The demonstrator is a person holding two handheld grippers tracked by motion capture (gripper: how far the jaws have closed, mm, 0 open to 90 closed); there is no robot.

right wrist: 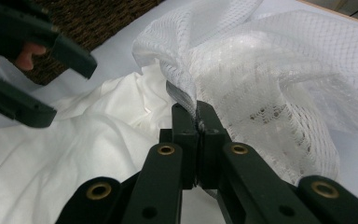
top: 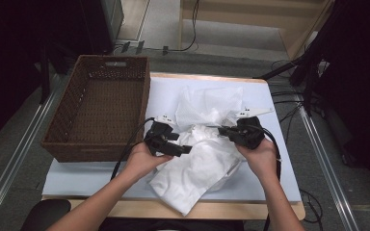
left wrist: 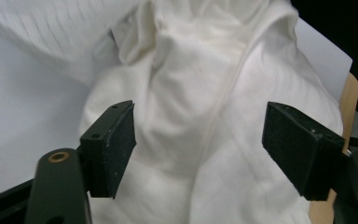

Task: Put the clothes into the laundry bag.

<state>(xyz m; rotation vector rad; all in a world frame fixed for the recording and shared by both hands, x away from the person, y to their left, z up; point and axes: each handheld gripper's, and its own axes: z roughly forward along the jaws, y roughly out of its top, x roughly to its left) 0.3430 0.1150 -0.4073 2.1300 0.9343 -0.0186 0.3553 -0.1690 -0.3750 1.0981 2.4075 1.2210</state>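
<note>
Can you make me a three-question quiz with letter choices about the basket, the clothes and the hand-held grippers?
1. Where is the basket?
A. at the left side of the table
B. on top of the white shirt
C. on the floor at the right

2. What colour is the shirt?
A. red
B. white
C. blue

3. How is the right hand-held gripper?
A. wide open over the basket
B. lying on the table with nobody holding it
C. shut on the mesh bag

Answers:
1. A, the high view shows the brown woven basket at the table's left side.
2. B, the crumpled shirt is plain white.
3. C, its jaws are pressed together on the edge of the mesh bag, while the left hand-held gripper stands open above the shirt.
</note>
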